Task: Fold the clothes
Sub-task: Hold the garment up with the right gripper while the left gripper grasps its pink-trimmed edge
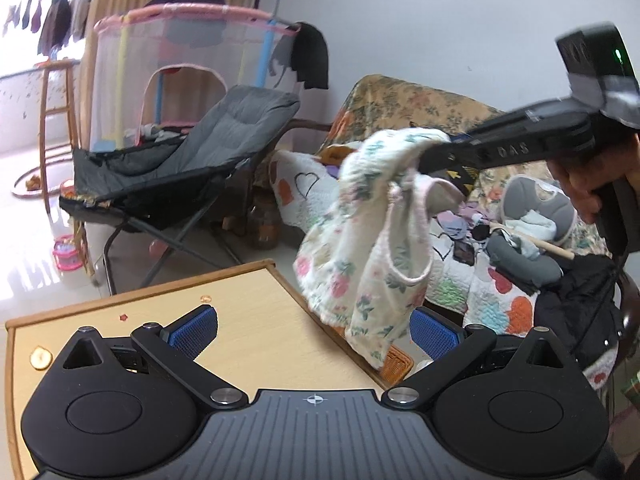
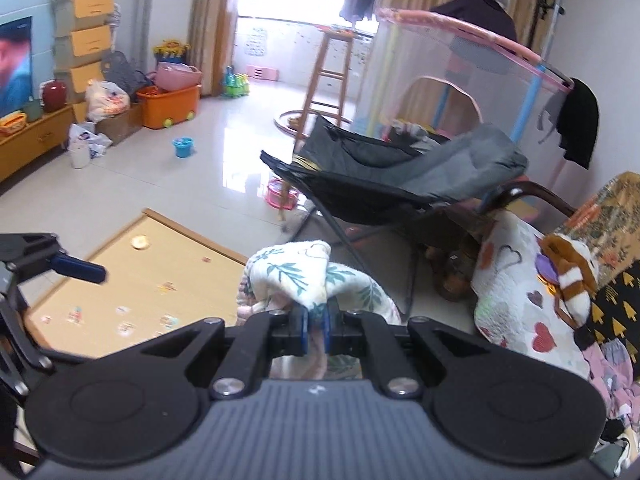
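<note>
In the air past the tabletop's (image 1: 248, 332) far corner, the floral garment (image 1: 372, 248) hangs bunched from my right gripper (image 2: 316, 330), fingers pinching a fold at its top. My left gripper (image 1: 314, 326) sits just below it, blue fingers (image 1: 194, 330) spread wide, holding nothing. Quilt-covered sofa (image 1: 460, 284) behind.

Floral garment (image 2: 308, 276) pinched in right gripper (image 2: 316, 326) — above wooden table (image 2: 160, 280)
</note>
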The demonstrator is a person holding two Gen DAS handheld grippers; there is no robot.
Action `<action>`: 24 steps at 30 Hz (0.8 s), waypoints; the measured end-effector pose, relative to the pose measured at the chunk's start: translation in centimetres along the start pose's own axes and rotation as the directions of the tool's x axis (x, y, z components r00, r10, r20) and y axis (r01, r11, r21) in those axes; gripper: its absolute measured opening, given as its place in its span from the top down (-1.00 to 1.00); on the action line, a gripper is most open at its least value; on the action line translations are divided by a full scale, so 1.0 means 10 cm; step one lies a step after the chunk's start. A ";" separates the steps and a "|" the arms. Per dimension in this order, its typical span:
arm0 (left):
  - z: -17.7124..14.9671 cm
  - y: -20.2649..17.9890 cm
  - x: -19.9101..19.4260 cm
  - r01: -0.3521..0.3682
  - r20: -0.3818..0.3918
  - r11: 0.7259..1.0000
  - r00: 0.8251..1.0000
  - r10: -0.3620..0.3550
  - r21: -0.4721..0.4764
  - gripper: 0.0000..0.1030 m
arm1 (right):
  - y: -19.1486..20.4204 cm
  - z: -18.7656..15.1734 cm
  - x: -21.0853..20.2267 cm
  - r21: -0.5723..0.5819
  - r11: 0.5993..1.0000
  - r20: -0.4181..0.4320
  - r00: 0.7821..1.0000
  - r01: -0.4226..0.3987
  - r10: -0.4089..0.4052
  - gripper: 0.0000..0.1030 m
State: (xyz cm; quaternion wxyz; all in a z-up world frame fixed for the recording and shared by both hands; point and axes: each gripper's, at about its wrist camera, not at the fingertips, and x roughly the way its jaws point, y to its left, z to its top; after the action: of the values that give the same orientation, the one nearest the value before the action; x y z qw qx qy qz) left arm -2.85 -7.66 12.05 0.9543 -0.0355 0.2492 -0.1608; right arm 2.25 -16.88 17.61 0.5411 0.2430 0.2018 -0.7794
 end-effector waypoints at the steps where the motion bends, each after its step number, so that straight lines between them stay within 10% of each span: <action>1: -0.02 0.00 -0.05 -0.001 0.003 1.000 1.000 0.001 0.004 -1.00 | 0.07 0.03 -0.02 -0.002 1.000 0.003 1.000 -0.008 0.008 0.86; 24: -0.51 0.86 -1.22 -0.058 0.012 0.997 0.998 0.059 -0.054 -1.00 | 1.42 0.50 0.26 0.150 0.975 -0.002 0.986 -0.166 0.168 0.86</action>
State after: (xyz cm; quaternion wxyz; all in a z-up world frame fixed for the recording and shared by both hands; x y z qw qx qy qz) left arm -12.93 4.49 11.98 0.9590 -0.0548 0.2478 -0.1260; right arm 14.06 -26.46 19.32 0.5834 0.3048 0.1256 -0.7422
